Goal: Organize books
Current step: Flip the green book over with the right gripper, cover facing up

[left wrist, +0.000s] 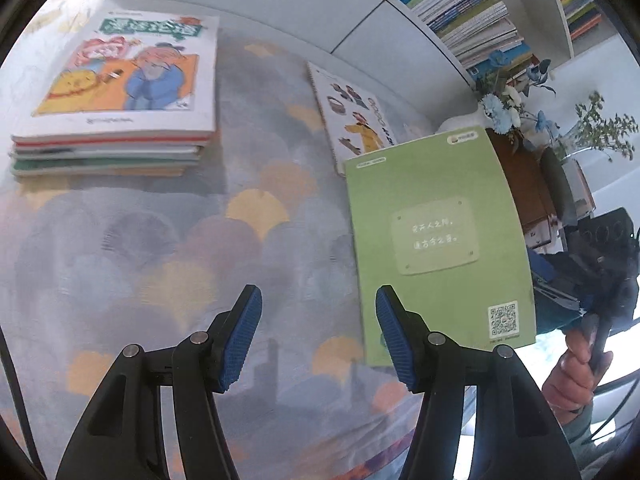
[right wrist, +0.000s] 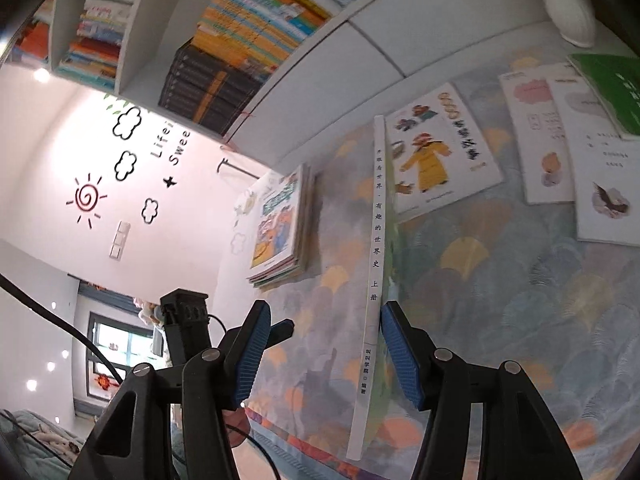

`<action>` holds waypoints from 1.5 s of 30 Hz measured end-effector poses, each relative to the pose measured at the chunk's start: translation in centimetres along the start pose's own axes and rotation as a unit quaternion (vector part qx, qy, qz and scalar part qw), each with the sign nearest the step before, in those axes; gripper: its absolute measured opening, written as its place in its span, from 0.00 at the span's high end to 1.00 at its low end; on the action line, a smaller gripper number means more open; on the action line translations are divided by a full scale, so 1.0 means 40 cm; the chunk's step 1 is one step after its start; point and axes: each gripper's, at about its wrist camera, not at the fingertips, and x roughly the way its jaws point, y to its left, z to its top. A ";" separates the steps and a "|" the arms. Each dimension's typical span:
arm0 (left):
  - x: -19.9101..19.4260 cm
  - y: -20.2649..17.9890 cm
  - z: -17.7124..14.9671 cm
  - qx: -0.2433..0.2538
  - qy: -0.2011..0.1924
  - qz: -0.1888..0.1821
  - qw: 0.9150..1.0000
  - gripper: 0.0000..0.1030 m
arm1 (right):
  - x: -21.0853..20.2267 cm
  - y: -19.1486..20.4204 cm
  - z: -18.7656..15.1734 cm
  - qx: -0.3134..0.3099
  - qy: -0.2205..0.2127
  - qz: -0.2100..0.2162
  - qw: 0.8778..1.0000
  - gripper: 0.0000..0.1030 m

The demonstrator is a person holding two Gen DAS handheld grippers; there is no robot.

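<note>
My left gripper (left wrist: 317,292) is open over the patterned cloth (left wrist: 160,240) with nothing between its blue pads. A thin green book (left wrist: 436,248) stands on edge to its right, back cover facing it. In the right wrist view this green book's white spine (right wrist: 374,240) runs edge-on between the fingers of my right gripper (right wrist: 326,306). The spine lies close against the right pad, with a wide gap to the left pad, so the jaws are open. A stack of books (left wrist: 116,136) (right wrist: 280,224) lies at the far left. A book with a yellow-coated figure (left wrist: 356,116) (right wrist: 436,156) lies flat behind the green one.
Two white booklets (right wrist: 536,136) (right wrist: 600,184) and a dark green book (right wrist: 612,88) lie at the right. A filled bookshelf (left wrist: 472,12) (right wrist: 240,40) rises behind a white ledge. Blue flowers (left wrist: 504,104) stand at the cloth's far end. A hand (left wrist: 576,376) grips the right handle.
</note>
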 end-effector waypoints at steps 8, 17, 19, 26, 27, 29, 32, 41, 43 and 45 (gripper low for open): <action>-0.177 0.111 -0.027 -0.025 -0.022 0.041 0.999 0.45 | 0.214 0.142 -0.041 0.002 0.071 0.109 0.992 0.37; -0.073 0.161 -0.048 -0.061 0.003 0.029 0.998 0.46 | 0.271 0.097 -0.081 -0.040 0.087 -0.015 0.995 0.38; -0.037 0.169 -0.040 -0.073 -0.001 0.026 0.997 0.46 | 0.295 0.053 -0.092 -0.047 0.090 -0.097 0.990 0.44; 0.056 0.168 -0.029 -0.059 0.008 0.087 0.994 0.45 | 0.361 -0.004 -0.144 -0.052 0.086 -0.169 0.981 0.62; 0.054 0.164 -0.029 -0.056 0.002 0.080 0.995 0.45 | 0.373 -0.001 -0.152 -0.056 0.087 -0.181 0.978 0.64; 0.065 0.160 -0.032 -0.060 0.013 0.034 0.998 0.46 | 0.399 -0.006 -0.168 -0.052 0.098 -0.189 0.976 0.64; 0.058 0.133 -0.031 -0.065 0.015 0.022 0.998 0.46 | 0.393 -0.012 -0.179 -0.039 0.080 -0.187 0.978 0.60; 0.005 -0.038 0.015 0.034 -0.028 -0.022 0.999 0.45 | 0.366 -0.150 -0.152 0.090 0.082 -0.075 0.990 0.53; 0.044 -0.052 0.020 0.033 -0.021 -0.008 0.999 0.49 | 0.365 -0.162 -0.156 0.102 0.077 -0.063 0.990 0.50; 0.058 -0.048 0.032 0.011 -0.028 -0.018 0.999 0.52 | 0.364 -0.171 -0.159 0.114 0.072 -0.049 0.990 0.47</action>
